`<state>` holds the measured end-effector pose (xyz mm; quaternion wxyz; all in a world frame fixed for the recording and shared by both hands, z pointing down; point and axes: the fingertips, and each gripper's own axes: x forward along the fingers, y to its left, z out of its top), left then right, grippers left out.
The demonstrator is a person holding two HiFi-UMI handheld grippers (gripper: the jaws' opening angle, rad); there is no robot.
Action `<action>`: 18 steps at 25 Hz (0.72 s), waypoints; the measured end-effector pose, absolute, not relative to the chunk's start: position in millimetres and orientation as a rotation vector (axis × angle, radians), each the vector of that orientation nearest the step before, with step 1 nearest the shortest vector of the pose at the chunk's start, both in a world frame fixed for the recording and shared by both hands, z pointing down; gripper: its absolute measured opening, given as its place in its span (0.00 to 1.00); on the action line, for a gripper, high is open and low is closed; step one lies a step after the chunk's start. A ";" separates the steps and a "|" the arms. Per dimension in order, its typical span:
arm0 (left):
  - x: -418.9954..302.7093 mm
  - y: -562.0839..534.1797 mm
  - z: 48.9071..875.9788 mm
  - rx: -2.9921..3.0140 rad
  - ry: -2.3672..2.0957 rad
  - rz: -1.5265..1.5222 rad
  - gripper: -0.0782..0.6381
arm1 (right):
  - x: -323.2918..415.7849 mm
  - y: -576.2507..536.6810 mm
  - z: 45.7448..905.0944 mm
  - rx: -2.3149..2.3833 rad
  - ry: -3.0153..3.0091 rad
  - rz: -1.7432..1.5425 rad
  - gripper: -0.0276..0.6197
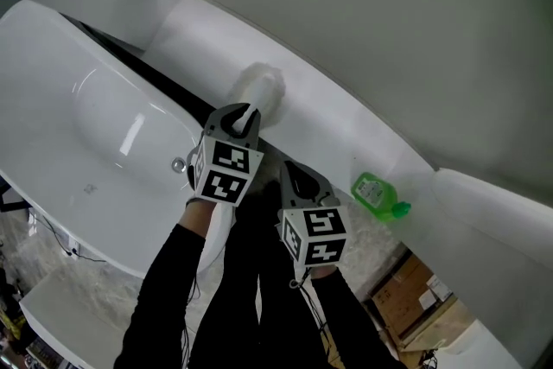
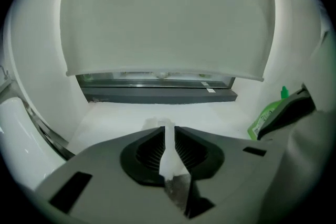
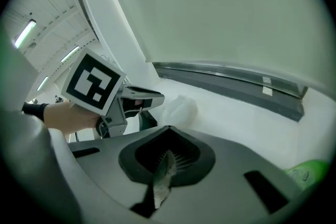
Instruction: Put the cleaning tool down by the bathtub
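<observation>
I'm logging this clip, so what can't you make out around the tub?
Cleaning tool: head view, a white blur on the white ledge; kind unclear.
Green bottle: head view, label too small; the right gripper view's edge cuts it off.
Tub fitting: head view, too small; the left hand-held gripper partly covers it.

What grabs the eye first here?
A white puffy cleaning tool sits on the ledge beside the bathtub, the left gripper just short of it, jaws slightly apart and empty. A bright green bottle lies on the same ledge, right of the shut right gripper.
</observation>
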<state>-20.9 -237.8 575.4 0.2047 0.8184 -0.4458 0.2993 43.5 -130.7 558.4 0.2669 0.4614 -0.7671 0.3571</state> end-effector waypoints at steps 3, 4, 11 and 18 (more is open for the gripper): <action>-26.6 -228.0 560.8 2.291 -1.247 0.838 0.17 | 42.6 -135.2 544.9 1.253 -2.086 0.941 0.04; -28.2 -225.5 556.1 2.293 -1.249 0.836 0.15 | 42.7 -136.0 540.8 1.256 -2.087 0.935 0.04; -32.7 -213.3 519.1 2.307 -1.235 0.798 0.12 | 38.5 -135.7 513.3 1.267 -2.117 0.923 0.04; -30.7 -191.7 488.9 2.322 -1.223 0.794 0.12 | 33.6 -134.2 489.6 1.265 -2.149 0.896 0.04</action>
